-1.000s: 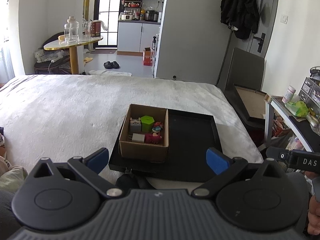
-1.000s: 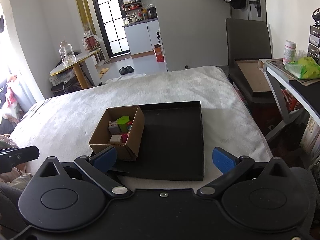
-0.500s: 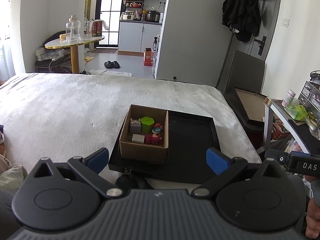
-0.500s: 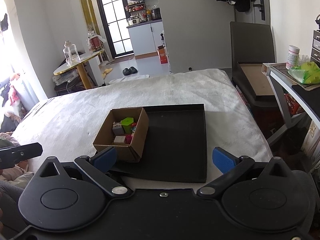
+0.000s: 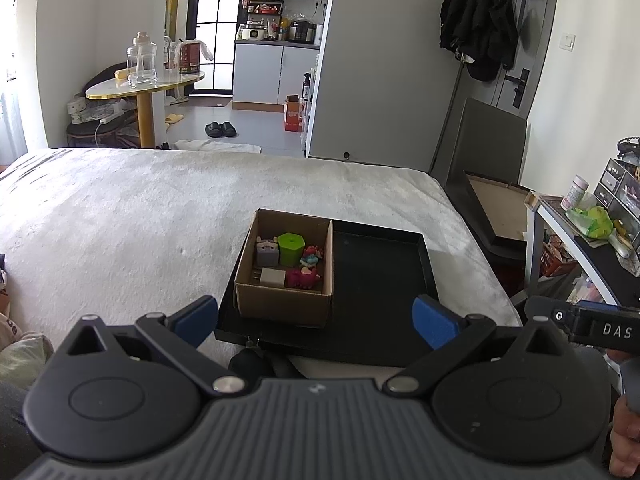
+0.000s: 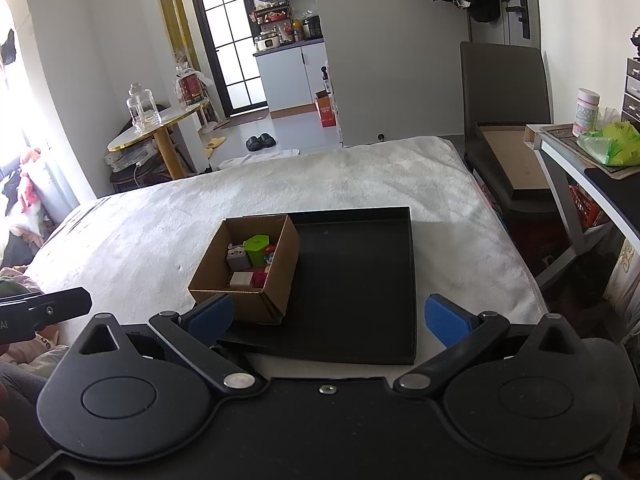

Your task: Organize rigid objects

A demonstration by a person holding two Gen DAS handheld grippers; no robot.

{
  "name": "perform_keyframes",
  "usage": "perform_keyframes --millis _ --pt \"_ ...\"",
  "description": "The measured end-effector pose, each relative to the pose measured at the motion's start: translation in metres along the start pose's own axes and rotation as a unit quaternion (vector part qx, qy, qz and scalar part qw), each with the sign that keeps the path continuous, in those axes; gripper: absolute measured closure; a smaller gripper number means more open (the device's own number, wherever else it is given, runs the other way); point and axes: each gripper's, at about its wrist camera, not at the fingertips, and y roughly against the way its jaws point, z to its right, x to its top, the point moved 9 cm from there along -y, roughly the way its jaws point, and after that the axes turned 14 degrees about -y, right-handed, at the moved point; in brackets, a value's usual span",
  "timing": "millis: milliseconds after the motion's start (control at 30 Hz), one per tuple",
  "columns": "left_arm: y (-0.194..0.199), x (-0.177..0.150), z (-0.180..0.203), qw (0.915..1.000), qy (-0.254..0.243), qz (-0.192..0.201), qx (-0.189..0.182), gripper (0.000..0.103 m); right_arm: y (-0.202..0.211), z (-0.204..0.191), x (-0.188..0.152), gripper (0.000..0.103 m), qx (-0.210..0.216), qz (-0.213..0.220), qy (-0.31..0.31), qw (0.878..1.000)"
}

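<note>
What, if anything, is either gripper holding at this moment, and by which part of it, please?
Nothing is held. The left gripper and right gripper both have their jaws wide apart, short of the cardboard box.

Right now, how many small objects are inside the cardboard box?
5 visible in the cardboard box: grey cube figure far left, green hexagonal block far middle, small colourful toy far right, pale grey block near left, pink toy near right. Others may hide underneath.
</note>
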Motion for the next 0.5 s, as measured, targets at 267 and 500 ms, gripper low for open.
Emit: perform_keyframes --millis 267,500 --pt "-0.0001 -0.0002 0.0000 1.0000 0.001 -0.001 0.001 0.000 -0.0002 -0.0003 -0.0005 0.000 0.000 0.000 0.000 1.000" --pt "-0.0014 -0.0011 -0.0002 1.0000 0.003 -0.002 0.002 0.000 0.0004 -0.0009 -0.0002 0.000 -0.001 -0.001 0.000 1.000"
